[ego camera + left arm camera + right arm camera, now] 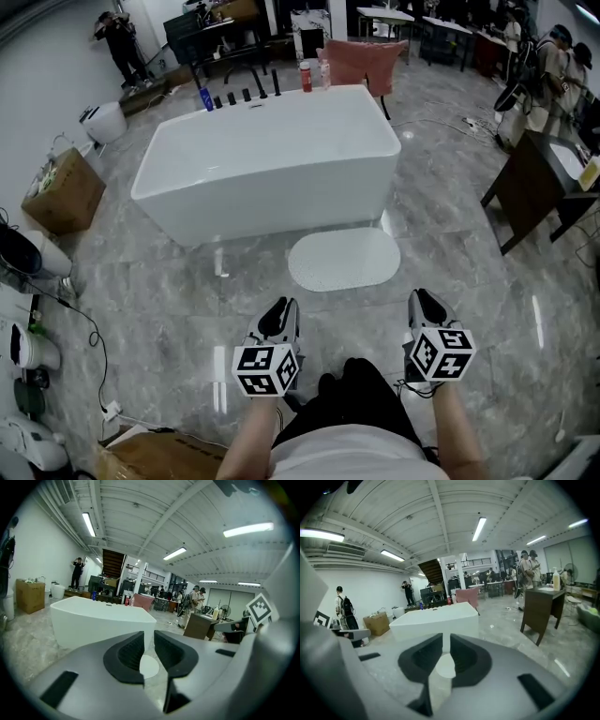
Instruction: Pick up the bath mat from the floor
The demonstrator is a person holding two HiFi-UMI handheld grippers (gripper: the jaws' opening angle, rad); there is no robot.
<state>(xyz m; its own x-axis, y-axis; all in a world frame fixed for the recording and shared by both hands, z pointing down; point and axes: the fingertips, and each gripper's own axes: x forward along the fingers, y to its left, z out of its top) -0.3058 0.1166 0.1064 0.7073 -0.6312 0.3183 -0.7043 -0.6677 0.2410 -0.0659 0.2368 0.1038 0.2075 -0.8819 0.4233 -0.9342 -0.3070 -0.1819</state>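
A white oval bath mat [343, 260] lies flat on the grey marble floor, right in front of the white bathtub [272, 159]. Both grippers hover above the floor short of the mat, apart from it. My left gripper [279, 314] is off the mat's near left, my right gripper [427, 305] off its near right. In the left gripper view the jaws [149, 639] stand a narrow gap apart, with nothing between them and the mat [149, 666] showing through the gap. The right gripper [445, 641] also shows a thin empty gap, the mat [445, 667] beyond it.
A cardboard box [64, 192] stands to the left of the tub and a dark wooden cabinet [539, 187] to the right. Bottles [306, 77] sit at the tub's far rim, a pink chair [361, 61] behind. A cable [89, 328] trails on the floor at left. People stand at the back.
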